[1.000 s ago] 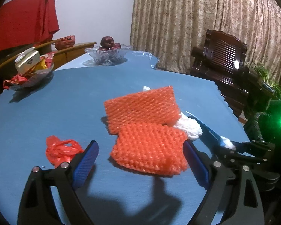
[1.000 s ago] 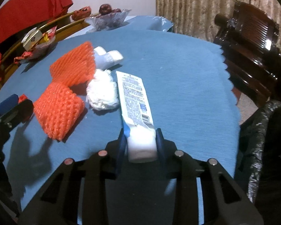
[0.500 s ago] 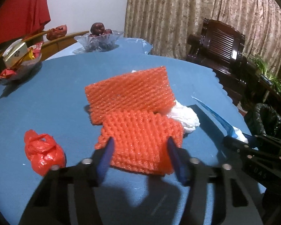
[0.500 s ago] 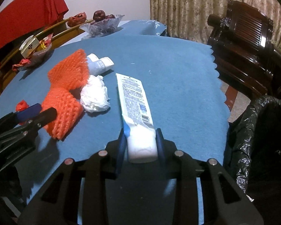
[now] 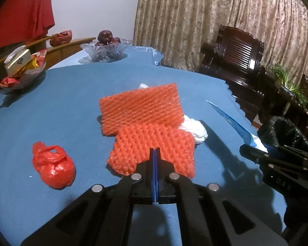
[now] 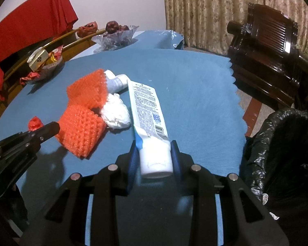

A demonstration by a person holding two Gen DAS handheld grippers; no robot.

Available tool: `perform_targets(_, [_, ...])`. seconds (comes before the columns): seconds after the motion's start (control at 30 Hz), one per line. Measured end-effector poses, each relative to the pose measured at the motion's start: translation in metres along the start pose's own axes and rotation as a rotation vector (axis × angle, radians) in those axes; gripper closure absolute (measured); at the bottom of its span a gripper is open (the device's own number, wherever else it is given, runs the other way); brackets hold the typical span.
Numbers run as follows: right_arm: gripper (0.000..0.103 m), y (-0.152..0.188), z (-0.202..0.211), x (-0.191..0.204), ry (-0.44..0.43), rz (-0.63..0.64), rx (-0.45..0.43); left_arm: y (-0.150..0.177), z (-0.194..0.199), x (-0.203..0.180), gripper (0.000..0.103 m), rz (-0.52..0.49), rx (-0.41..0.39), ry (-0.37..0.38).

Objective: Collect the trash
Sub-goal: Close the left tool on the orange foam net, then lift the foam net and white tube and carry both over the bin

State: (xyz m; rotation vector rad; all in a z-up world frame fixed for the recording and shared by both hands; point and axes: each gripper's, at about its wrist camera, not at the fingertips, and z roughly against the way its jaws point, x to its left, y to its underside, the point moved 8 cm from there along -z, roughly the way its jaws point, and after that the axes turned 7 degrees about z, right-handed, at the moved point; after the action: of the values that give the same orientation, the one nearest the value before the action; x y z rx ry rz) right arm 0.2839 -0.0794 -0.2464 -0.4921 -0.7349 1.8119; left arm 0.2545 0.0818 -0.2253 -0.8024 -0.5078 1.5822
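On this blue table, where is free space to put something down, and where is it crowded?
Bare cloth lies between the toothpaste tube and the scalloped table edge, also between the red bag and the snack dish. Crowded: the two orange foam nets, white tissue and small tube touch together.

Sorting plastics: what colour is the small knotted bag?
Red; the knotted bag shows best in the left wrist view.

Tablecloth (image 5: 61, 112): we see plain blue.
Foam nets (image 5: 154, 143): we note bright orange, with a woven mesh pattern.
Knotted bag (image 5: 53, 168): we see glossy red.
Tube (image 6: 147, 110): white with small printed text and a blue stripe, we find.
Crumpled tissue (image 6: 116, 113): white.
Bin liner (image 6: 281, 143): we see shiny black.
Curtain (image 5: 215, 10): beige, mottled floral pattern.
Gripper pads (image 6: 133, 160): blue on black.
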Motion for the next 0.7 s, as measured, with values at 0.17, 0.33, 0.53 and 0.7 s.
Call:
perform_targets(0.17, [0.073, 0.0, 0.005, 0.002, -0.003, 0.006, -0.006, 0.001, 0.004, 0.002, 0.103, -0.01, -0.007, -0.016])
perform_targets(0.33, [0.073, 0.001, 0.0, 0.003, -0.007, 0.006, 0.004, -0.003, -0.008, 0.015, 0.047, 0.01, 0.0, -0.061])
perform_targets(0.53, [0.073, 0.001, -0.009, 0.004, -0.012, 0.012, 0.014, 0.002, -0.035, 0.022, 0.027, 0.011, 0.064, -0.059])
perform_targets(0.7, [0.073, 0.001, -0.012, 0.003, -0.016, 0.017, 0.019, 0.005, -0.044, 0.021, 0.037, 0.054, 0.103, 0.002])
